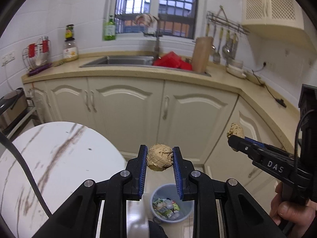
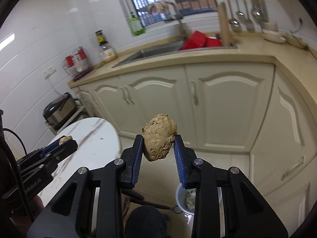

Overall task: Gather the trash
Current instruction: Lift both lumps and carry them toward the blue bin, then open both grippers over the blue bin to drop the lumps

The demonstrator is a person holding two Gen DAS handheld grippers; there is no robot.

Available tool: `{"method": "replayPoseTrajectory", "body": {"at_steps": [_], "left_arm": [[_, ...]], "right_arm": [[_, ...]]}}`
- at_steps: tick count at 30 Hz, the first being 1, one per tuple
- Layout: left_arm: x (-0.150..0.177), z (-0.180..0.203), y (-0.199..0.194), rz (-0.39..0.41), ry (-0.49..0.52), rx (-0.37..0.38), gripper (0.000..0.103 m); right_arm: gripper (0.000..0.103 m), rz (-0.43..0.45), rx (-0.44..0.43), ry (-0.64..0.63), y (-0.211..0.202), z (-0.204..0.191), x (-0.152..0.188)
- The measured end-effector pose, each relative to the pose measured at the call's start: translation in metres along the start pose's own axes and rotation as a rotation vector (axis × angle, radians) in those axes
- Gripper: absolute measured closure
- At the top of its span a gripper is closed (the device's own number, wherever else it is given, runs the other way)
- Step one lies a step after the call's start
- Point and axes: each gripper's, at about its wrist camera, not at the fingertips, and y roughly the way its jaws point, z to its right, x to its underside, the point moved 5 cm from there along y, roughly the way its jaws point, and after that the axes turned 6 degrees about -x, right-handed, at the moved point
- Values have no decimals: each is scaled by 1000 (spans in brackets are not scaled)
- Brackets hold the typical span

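My left tongs (image 1: 160, 157) and right tongs (image 2: 158, 144) each gripped a paper wad (image 1: 159, 157); released short of the bin (image 1: 172, 203) below, either risked missing.

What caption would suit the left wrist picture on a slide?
Left gripper clamps a crumpled brown paper ball above the pale blue plastic trash bin on the kitchen floor.

Matt crumpled paper ball (image 1: 159, 157); glossy marble tabletop (image 1: 59, 158)

A home kitchen: steel sink (image 1: 122, 61) under a barred window (image 1: 156, 8), cream cabinets (image 1: 126, 107), ladles (image 2: 243, 10) hanging at far right.
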Motion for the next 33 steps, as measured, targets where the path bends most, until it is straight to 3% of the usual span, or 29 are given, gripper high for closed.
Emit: {"method": "replayPoseTrajectory", "body": {"at_steps": [6,13,21,27,30,31,33], "left_arm": [[-18,33,69,-118,68,47,82],[-13,61,151,-286,128,65,82],[-15,63,221,-420,136,61,81],[-13,66,255,-469,141,48,79],[-14,72,267,-481,150,31,50],[-10,75,269,-468,151,12,39],[-12,77,271,-450,144,2,33]], "right_arm": [[74,-78,68,99,27,70,25],[74,-229,95,207,83,128,73],[74,-329,90,279,126,161,108],[72,-372,84,313,148,180,120],[70,-384,88,327,155,186,124],[62,-386,87,330,157,187,123],[45,-378,91,337,156,189,122]]}}
